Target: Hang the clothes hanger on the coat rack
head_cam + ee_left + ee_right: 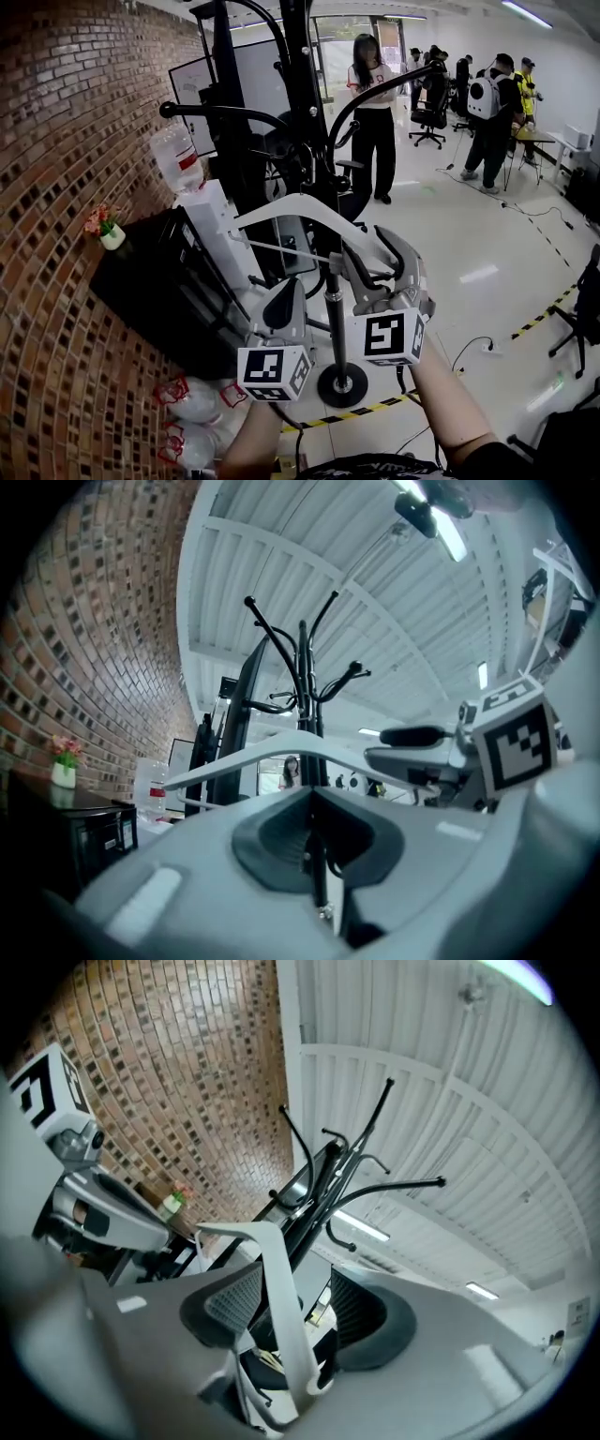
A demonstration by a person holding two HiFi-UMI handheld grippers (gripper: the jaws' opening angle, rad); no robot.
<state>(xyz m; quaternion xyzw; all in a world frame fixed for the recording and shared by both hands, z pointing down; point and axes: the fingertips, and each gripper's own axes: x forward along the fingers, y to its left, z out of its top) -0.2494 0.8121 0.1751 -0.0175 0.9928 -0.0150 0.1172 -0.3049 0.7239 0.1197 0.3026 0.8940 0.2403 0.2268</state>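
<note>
Brick wall (66,141), hanger (274,1269) between right gripper (298,1312) jaws

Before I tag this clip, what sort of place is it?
Probably an open office or lab workspace: a brick wall, wheeled office chairs, people standing around at the back, and yellow-black floor tape.
</note>
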